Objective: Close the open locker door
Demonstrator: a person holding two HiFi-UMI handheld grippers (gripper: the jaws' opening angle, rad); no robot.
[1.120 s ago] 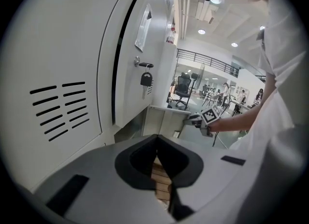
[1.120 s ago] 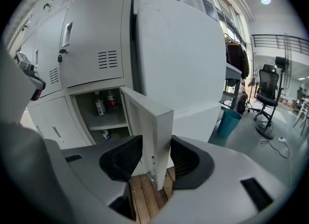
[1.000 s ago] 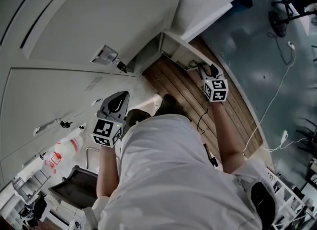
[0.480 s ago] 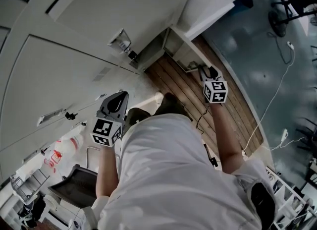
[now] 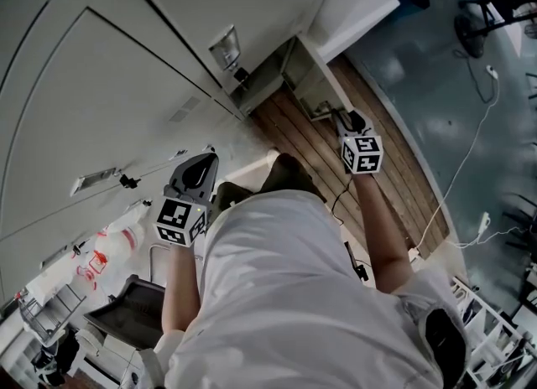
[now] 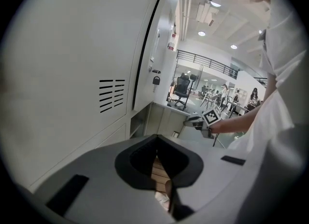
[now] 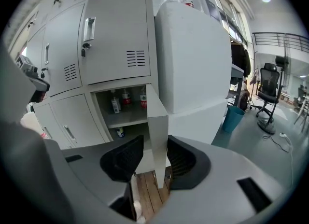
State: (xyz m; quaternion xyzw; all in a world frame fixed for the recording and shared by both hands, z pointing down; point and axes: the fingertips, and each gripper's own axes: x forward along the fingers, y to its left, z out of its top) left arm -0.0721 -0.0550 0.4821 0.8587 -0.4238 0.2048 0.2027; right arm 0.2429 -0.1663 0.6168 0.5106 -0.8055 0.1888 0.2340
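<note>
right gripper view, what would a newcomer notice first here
The open locker door stands edge-on at the centre, with the right tool apparently clamped on its edge. Behind it to the left, the open compartment shows bottles on a shelf, while the grey lockers above it are closed.

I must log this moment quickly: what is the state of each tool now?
Left tool: closed, holding nothing.
Right tool: closed on the free edge of the open locker door.
</note>
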